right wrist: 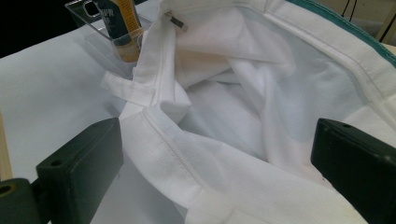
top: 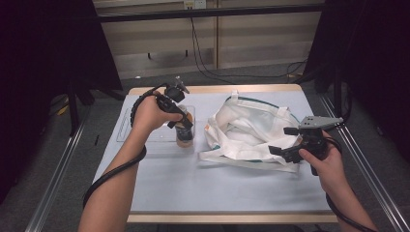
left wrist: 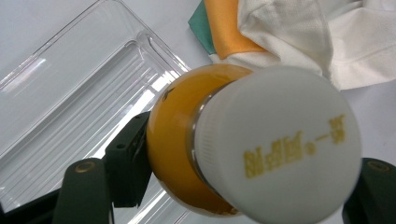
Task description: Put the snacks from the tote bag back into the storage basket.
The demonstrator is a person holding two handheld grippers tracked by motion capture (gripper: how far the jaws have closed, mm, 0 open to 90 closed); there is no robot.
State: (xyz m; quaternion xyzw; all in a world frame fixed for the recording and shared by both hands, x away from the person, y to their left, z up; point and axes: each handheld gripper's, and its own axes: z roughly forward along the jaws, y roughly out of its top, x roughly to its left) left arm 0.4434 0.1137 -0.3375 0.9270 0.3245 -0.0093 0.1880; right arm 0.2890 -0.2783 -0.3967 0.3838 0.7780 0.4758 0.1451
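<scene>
Item: orange bottle in my left tool, white bag under my right

I had my left tool (top: 185, 124) closed on the orange bottle (left wrist: 187, 154) just below its white cap (left wrist: 280, 149), jaws pressed to either side, at the right end of the clear tray (left wrist: 70, 98) on the counter (top: 193, 183). My right tool (top: 285, 142) stood wide open at the near right edge of the white bag (right wrist: 261, 116), gripping nothing, fabric lying between its jaws. The bag lay crumpled just right of the bottle
</scene>
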